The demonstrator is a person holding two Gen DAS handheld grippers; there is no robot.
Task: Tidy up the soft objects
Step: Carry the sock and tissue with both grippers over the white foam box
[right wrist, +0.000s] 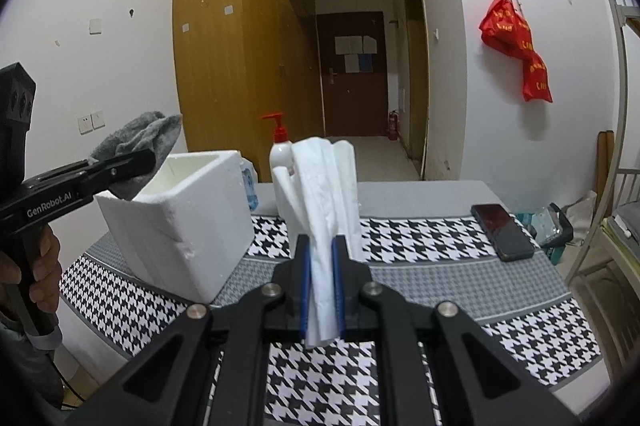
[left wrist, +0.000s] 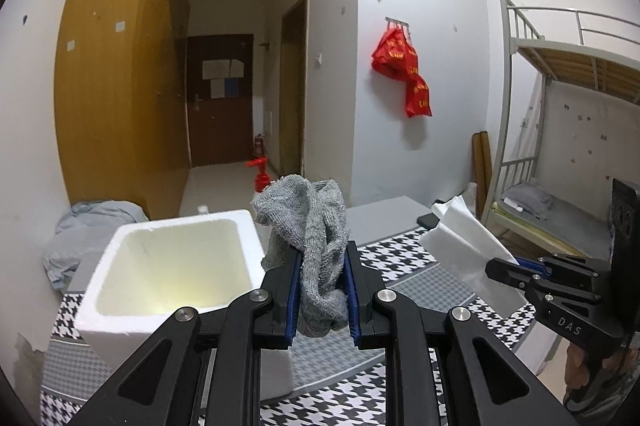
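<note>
My left gripper (left wrist: pixel 323 250) is shut on a grey knitted cloth (left wrist: pixel 316 226), which bunches up above the blue pads and hangs below them. It hovers just right of the open white foam box (left wrist: pixel 172 266). From the right wrist view the same left gripper (right wrist: pixel 140 162) holds the grey cloth (right wrist: pixel 140 142) above the foam box (right wrist: pixel 188 222). My right gripper (right wrist: pixel 321 242) is shut on a folded white tissue (right wrist: pixel 326 194) that stands upright between its pads. In the left wrist view this white tissue (left wrist: pixel 464 242) juts out from the right gripper (left wrist: pixel 494 268).
A houndstooth-patterned table (right wrist: pixel 420 246) carries a black phone (right wrist: pixel 502 230), a white pump bottle with a red top (right wrist: pixel 280 146) and a blue-labelled bottle (right wrist: pixel 249 186) behind the box. A pale blue cloth heap (left wrist: pixel 84 230) lies at the left. A bunk bed (left wrist: pixel 560 146) stands on the right.
</note>
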